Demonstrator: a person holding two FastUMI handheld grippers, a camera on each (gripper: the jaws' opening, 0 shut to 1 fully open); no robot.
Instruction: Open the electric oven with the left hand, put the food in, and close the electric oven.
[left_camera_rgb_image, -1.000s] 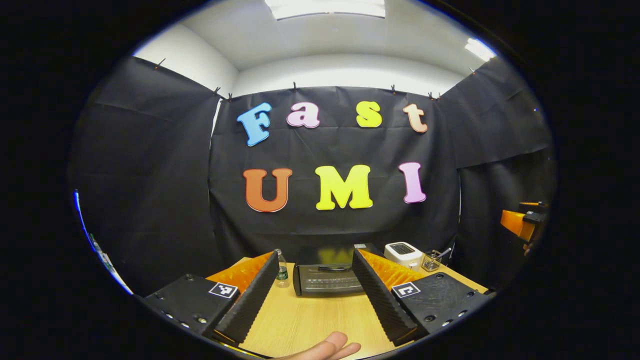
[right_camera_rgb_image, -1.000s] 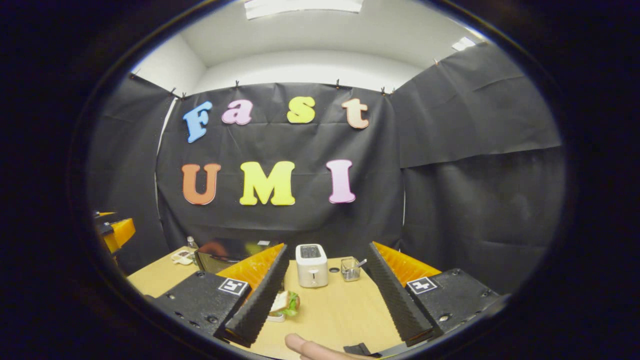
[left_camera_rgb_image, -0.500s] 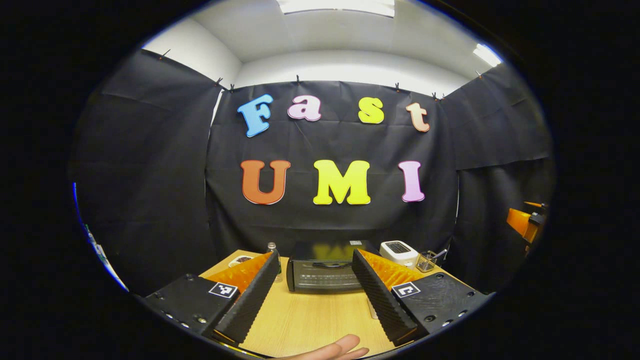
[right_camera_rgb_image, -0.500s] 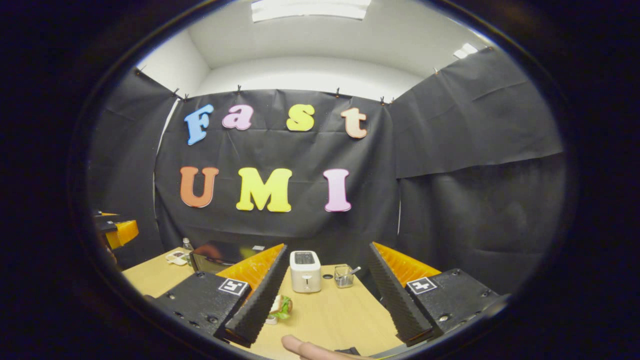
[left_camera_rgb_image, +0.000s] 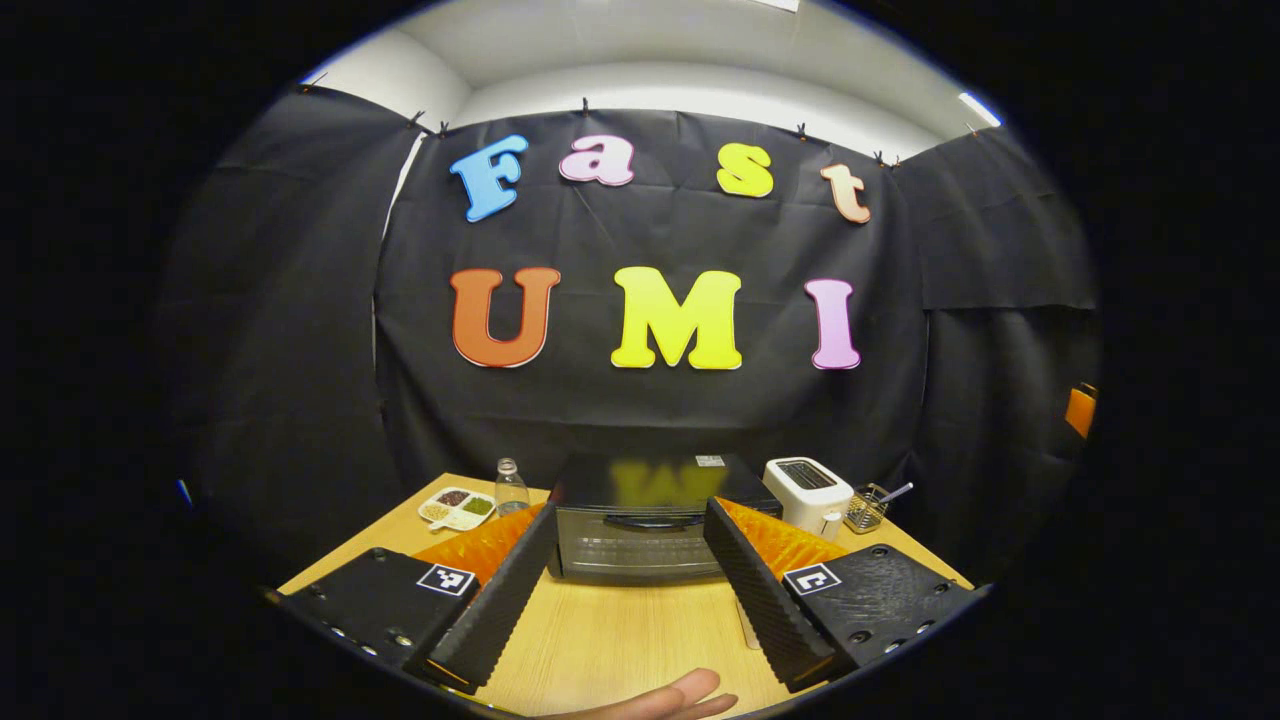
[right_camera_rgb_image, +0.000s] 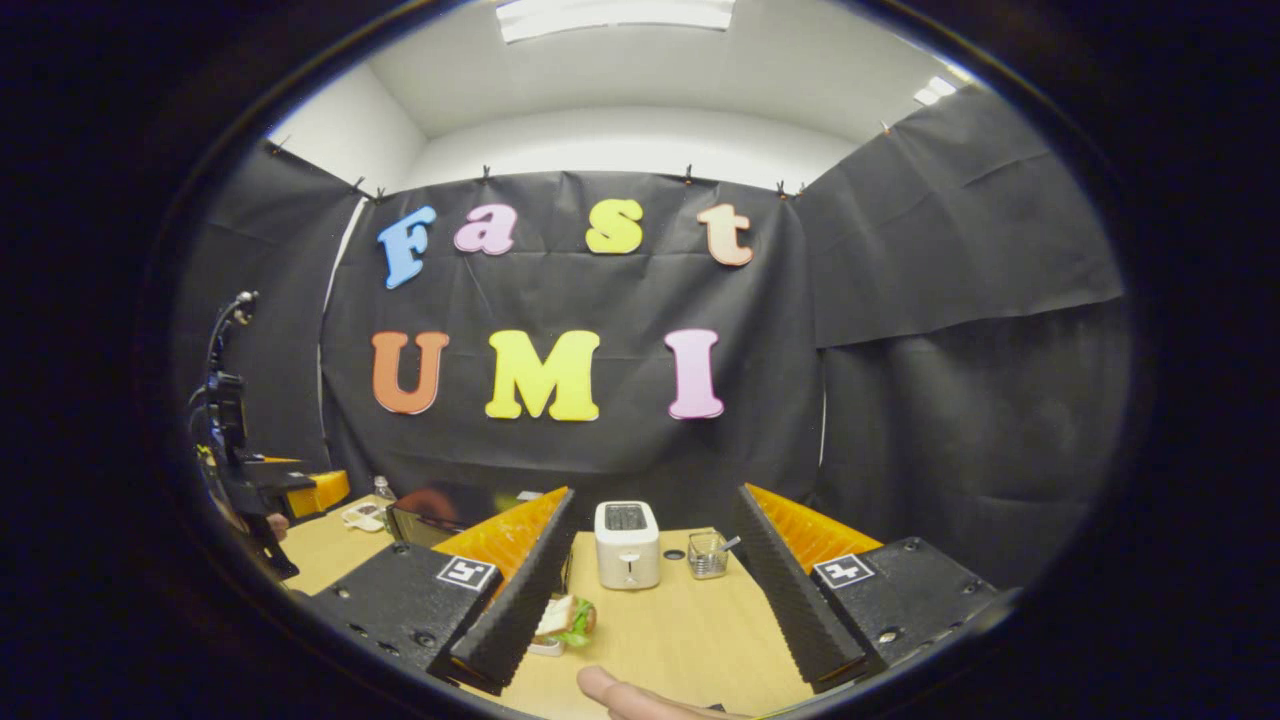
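Table (left_camera_rgb_image: 610, 640) bears oven (left_camera_rgb_image: 640, 520), door closed, at the far edge centre. Left gripper (left_camera_rgb_image: 625, 580) wide open, empty, aimed at oven. Right gripper (right_camera_rgb_image: 650, 585) wide open, empty. Sandwich (right_camera_rgb_image: 565, 620) lies beside its left finger, before toaster (right_camera_rgb_image: 627, 545).

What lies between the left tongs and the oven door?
Bare tabletop, in the left gripper view: the open left tongs frame the closed oven.
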